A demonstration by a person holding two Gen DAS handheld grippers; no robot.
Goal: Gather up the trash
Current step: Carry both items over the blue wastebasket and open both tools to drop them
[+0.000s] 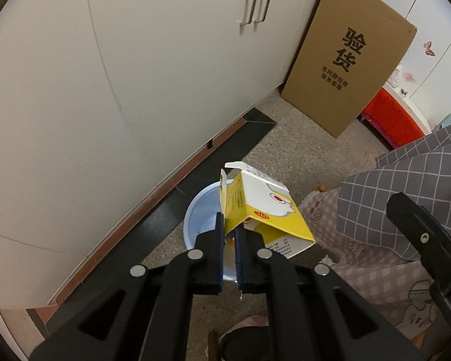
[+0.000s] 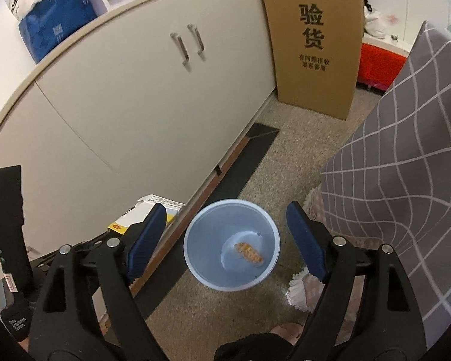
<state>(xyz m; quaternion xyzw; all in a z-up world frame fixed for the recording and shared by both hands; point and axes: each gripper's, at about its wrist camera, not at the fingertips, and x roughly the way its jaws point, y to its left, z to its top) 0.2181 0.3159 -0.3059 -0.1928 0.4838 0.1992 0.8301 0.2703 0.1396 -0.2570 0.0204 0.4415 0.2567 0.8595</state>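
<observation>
My left gripper is shut on the edge of a yellow and white carton and holds it above a light blue bin on the floor. The carton also shows in the right wrist view, behind my left finger. My right gripper is open and empty, its fingers on either side of the blue bin below. An orange scrap lies on the bin's bottom.
White cabinets run along the left. A tall cardboard box stands at the back. A grey checked cover and a pink patterned cloth fill the right. A red box sits far back.
</observation>
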